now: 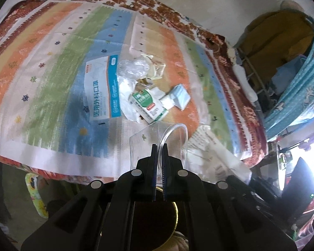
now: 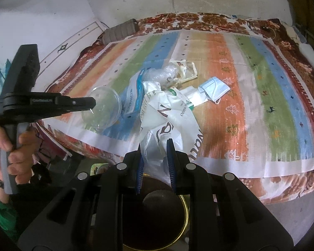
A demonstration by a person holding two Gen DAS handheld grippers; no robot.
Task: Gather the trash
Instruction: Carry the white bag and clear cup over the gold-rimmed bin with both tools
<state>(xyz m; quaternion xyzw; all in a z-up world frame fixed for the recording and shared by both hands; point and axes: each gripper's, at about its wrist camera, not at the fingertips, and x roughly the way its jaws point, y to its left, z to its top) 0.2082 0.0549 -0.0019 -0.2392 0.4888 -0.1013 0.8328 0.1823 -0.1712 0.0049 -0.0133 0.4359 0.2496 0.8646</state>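
While clamped almost flat on the thin wall of a clear plastic cup [image 1: 173, 140], left gripper [image 1: 160, 146] holding it at the rim, tipped on its side, over the near edge of the striped cloth [image 1: 52, 62]. Cloth pattern visible straight through the cup's wall. Seen from the right wrist camera as well: same cup [image 2: 102, 108] at the tip of the left gripper [image 2: 93, 104], handle wrapped in a hand [image 2: 12, 146] at the far left.

Right gripper [image 2: 155, 144] pinching a bunched fold of a white plastic bag [image 2: 169, 121], fingers narrowed on it, not fully together. Bag printed with dark lettering, spreading from the fingers out toward the heap. What lies inside the bag: cannot tell.

Beyond both, in the middle of the cloth, the trash heap:
- blue-and-white mask box [image 1: 100, 90], lying flat at the heap's left
- crumpled clear film [image 1: 131, 67] at the far side, touching cream wrappers [image 1: 155, 67]
- small green-and-white carton [image 1: 148, 104] on its side, nearest the cup
- blue face mask [image 2: 214, 87] at the right, just beside the bag

Below the right gripper, near side: a dark round vessel with a gold rim [image 2: 184, 219], a dark rounded lump in it.

Far right in the left wrist view: blue patterned hamper [image 1: 299, 96], blue items inside, too blurred to name.
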